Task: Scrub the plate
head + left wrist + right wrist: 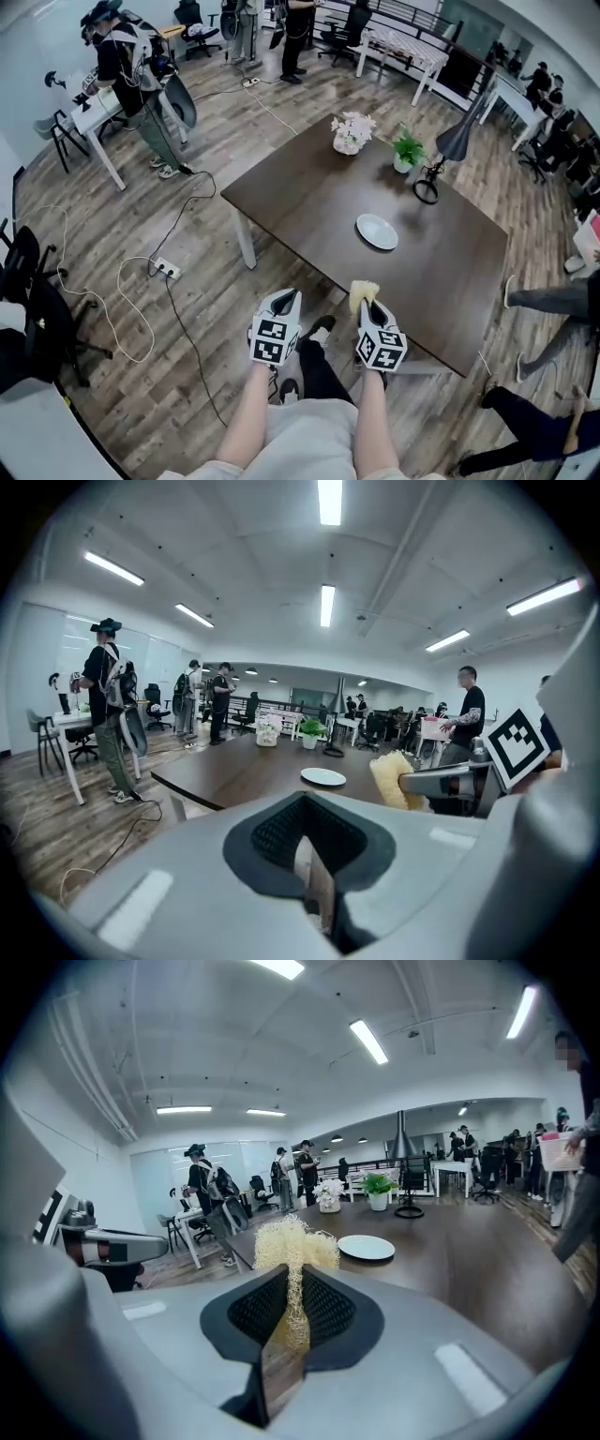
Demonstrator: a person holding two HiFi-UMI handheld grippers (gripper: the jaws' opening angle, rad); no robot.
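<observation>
From the head view, the round white ceramic plate (377, 231) lies on the dark wooden table (281, 197), well ahead of us. In the left gripper view, our left gripper (307, 855) is clenched on nothing. In the right gripper view, our right gripper (289, 1312) pinches a pale yellow mesh scrubber (292, 1241). We judge this the approach step; next we must reach forward and lower the scrubber onto the plate.

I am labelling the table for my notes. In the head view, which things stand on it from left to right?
White flowers → white plate → small green plant → black desk lamp
</observation>
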